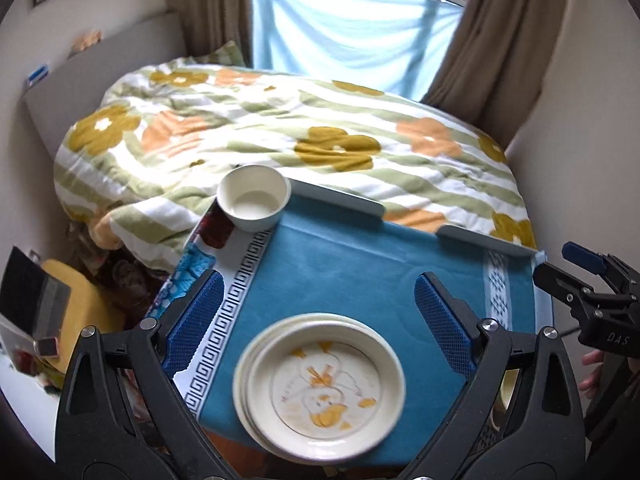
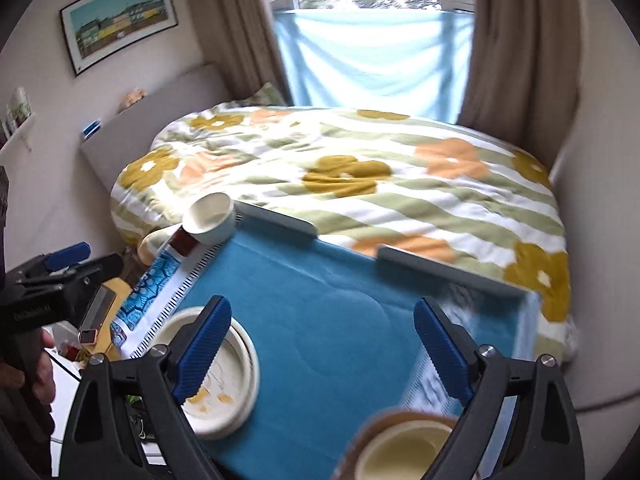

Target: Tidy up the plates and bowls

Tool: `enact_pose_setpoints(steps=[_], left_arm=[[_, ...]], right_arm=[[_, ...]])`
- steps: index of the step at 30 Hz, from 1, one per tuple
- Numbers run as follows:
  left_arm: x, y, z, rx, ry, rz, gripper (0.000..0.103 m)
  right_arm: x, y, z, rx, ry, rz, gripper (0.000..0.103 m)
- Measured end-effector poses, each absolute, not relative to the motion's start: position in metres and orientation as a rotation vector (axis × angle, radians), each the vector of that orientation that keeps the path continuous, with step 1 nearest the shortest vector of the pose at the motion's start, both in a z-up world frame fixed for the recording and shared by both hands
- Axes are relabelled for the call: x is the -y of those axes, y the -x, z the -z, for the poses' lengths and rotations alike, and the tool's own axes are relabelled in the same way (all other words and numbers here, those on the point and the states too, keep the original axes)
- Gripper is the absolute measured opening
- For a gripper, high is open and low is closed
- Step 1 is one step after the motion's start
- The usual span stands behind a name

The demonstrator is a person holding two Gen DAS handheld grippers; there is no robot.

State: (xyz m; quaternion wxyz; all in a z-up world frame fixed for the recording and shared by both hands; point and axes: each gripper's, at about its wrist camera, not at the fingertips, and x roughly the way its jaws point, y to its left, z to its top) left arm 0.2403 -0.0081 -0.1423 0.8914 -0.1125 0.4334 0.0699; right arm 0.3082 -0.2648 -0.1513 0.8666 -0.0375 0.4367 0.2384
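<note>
A stack of cream plates (image 1: 320, 386) with an orange pattern lies at the near edge of the blue-clothed table (image 1: 360, 264); it also shows in the right wrist view (image 2: 228, 384). A white bowl (image 1: 254, 197) stands at the table's far left corner, also in the right wrist view (image 2: 210, 213). A cream bowl with a brown rim (image 2: 404, 448) sits at the near right. My left gripper (image 1: 318, 320) is open and empty above the plates. My right gripper (image 2: 320, 344) is open and empty over the table, its left finger (image 2: 202, 348) in front of the plates.
A bed with a flowered duvet (image 1: 300, 128) lies right behind the table. Two grey rails (image 1: 340, 196) edge the table's far side. A yellow stool with clutter (image 1: 76, 312) stands to the left. Curtains and a window are at the back.
</note>
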Motion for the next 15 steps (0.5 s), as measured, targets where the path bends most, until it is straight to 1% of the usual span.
enact_pose_setpoints(steps=[5,8,9,10,12,15], left_arm=[[-0.064,-0.27,0.176,-0.953,0.424,-0.123,0.096],[-0.104,-0.296,0.205,-0.977,0.524,-0.114,0.095],[-0.112,-0.305,0.214,-0.991,0.546,-0.11,0.094],[-0.121,-0.313,0.224,-1.007,0.565,-0.108,0.092],[-0.137,-0.332,0.246,-1.037,0.613,-0.1,0.076],[-0.15,-0.357,0.277,-1.082,0.66,-0.095,0.065]], right_arm=[[0.181,-0.369,0.167,-0.974,0.142,-0.612,0.091],[0.137,-0.408,0.194,-1.045,0.193,-0.603,0.091],[0.125,-0.42,0.205,-1.07,0.207,-0.595,0.091],[0.113,-0.433,0.219,-1.104,0.198,-0.612,0.091],[0.096,-0.453,0.242,-1.166,0.158,-0.648,0.091],[0.067,-0.476,0.274,-1.23,0.122,-0.678,0.091]])
